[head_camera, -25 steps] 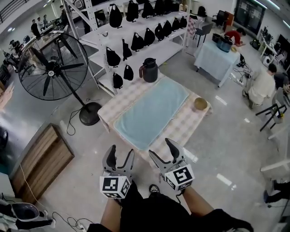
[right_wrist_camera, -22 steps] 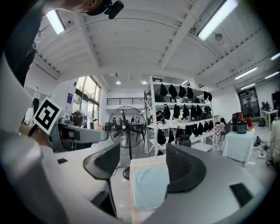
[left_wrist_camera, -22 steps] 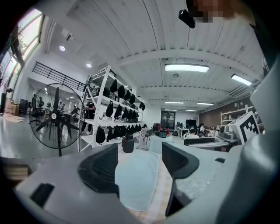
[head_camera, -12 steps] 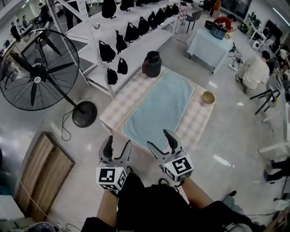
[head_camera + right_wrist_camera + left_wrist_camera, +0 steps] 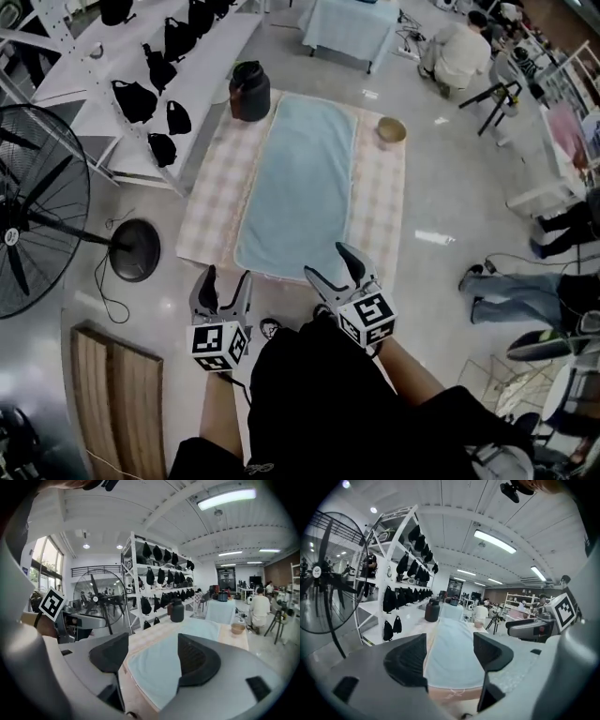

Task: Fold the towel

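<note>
- Towel, pale blue, rectangular and made of terry cloth [image 5: 298, 187]: it lies spread flat, in a single layer, down the middle of the long table covered with a pink-and-white checked cloth [image 5: 214, 202]. Its long sides run along the table's length. A strip of checked cloth shows on either side of it.
- Left hand-held gripper with a square-marker cube [image 5: 228, 278]: it is held off the table's near end, towards the left corner. Its jaws are spread wide with nothing between them. The left gripper view shows the towel's near edge through the gap, farther off.
- Right hand-held gripper with a square-marker cube [image 5: 328, 264]: it is held at the table's near end, right of the left one. Its jaws also stand apart and empty. The right gripper view shows the towel's near corner beyond them, untouched.
- Dark round jug with a lid [image 5: 248, 91]: it stands upright on the table's far left corner, just beside the towel's far end.
- Small tan bowl [image 5: 391, 129]: it sits near the table's far right corner, apart from the towel.
- White metal shelving rack hung with black bags [image 5: 141, 94]: it runs along the table's left side.
- Large black floor fan [image 5: 28, 225]: it stands left of the table, beyond the rack's near end.
</note>
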The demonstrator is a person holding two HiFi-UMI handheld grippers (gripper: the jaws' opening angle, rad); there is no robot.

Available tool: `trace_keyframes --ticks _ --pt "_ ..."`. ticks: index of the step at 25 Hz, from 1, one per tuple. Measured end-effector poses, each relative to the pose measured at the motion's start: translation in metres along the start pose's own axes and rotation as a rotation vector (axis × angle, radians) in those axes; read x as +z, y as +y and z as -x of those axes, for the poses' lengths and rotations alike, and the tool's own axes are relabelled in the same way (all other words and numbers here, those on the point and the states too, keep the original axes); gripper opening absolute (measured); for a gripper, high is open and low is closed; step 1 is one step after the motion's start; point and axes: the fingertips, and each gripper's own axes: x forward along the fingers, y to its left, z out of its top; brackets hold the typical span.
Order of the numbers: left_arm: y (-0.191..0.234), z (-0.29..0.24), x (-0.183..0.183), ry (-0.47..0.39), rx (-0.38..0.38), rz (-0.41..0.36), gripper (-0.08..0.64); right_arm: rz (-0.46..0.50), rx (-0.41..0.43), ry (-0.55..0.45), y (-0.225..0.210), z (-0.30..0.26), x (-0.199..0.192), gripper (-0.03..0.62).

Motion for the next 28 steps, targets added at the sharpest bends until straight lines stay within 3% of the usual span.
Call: trace_keyframes --ticks 6,16,23,28 --pt "0.019 -0.057 -0.056 0.174 -0.075 -0.019 0.296 -0.095 -0.138 0.143 -0.039 -0.007 -0.071 0.311" --pt "0.033 -0.116 -0.133 0.421 -0.109 -0.034 0.296 -0.299 -0.244 0.311 -0.074 -0.028 -0.178 0.31" --pt "0.046 -0.132 -0.175 0.53 -0.093 -0.064 0.296 -0.413 -0.273 0.429 -0.072 -0.037 -0.233 0.31" --pt "0.063 -0.136 -0.186 0.571 -0.057 -0.071 0.296 -0.437 -0.291 0.473 -0.069 -0.037 -0.25 0.308"
